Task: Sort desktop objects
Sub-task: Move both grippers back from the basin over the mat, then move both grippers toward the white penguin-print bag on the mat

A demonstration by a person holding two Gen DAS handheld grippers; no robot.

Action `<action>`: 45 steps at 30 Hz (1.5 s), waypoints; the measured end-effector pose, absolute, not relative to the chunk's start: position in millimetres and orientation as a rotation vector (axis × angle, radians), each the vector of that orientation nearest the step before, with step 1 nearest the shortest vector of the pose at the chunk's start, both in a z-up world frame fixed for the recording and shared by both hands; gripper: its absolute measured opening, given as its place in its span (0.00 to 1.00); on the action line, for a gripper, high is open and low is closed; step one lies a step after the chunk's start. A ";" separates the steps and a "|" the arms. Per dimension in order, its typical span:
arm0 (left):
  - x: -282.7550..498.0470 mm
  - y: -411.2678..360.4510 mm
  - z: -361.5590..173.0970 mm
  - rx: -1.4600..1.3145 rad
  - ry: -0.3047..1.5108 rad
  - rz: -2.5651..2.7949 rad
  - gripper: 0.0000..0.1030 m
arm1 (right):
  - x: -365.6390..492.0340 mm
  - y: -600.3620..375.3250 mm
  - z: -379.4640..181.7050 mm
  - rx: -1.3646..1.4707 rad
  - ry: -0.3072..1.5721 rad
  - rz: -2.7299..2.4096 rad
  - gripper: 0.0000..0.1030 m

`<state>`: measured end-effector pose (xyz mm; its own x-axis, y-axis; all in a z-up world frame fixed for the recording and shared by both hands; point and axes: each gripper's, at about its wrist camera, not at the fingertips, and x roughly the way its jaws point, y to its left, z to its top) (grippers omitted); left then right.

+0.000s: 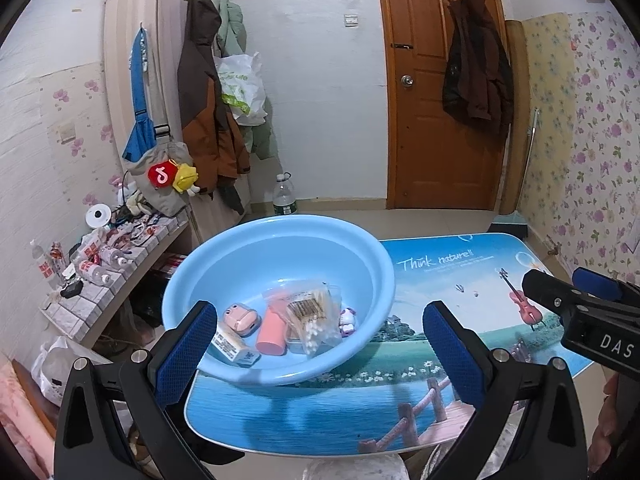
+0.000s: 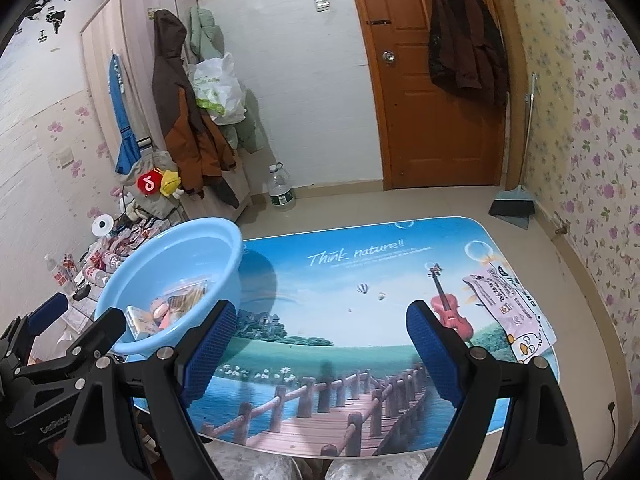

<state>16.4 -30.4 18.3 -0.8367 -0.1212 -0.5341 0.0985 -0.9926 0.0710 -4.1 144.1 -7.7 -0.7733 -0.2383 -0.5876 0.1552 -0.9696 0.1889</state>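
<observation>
sorting nearly done, one packet [image 2: 506, 312] left out on table [image 2: 320, 360].

blue basin [image 1: 276, 264] at table's left edge, already holding pink case [image 1: 240, 320], pink tube [image 1: 272, 332], cotton swab bag [image 1: 312, 316] and small box [image 1: 232, 346]. left gripper [image 1: 320, 344] wide and empty, facing basin; right gripper [image 2: 320, 348] wide and empty, packet beyond its right finger. next, probably: swing right, close on packet, carry to basin.
</observation>
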 end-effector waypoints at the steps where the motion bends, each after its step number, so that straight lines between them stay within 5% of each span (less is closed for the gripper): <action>1: 15.4 -27.9 17.9 0.853 -0.065 -2.905 1.00 | -4.4 146.4 -8.6 0.946 -0.196 -2.771 0.86; 45: -46.5 73.6 -23.4 1.037 -0.109 -3.057 1.00 | -53.7 258.9 -77.5 1.173 -0.258 -2.925 0.86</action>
<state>-46.5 73.6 -23.4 -0.7902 0.0624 -0.6097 -0.1055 -0.9938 0.0351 -53.7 258.9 -77.5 -0.7245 -0.0417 -0.6880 -0.0794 -0.9865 0.1434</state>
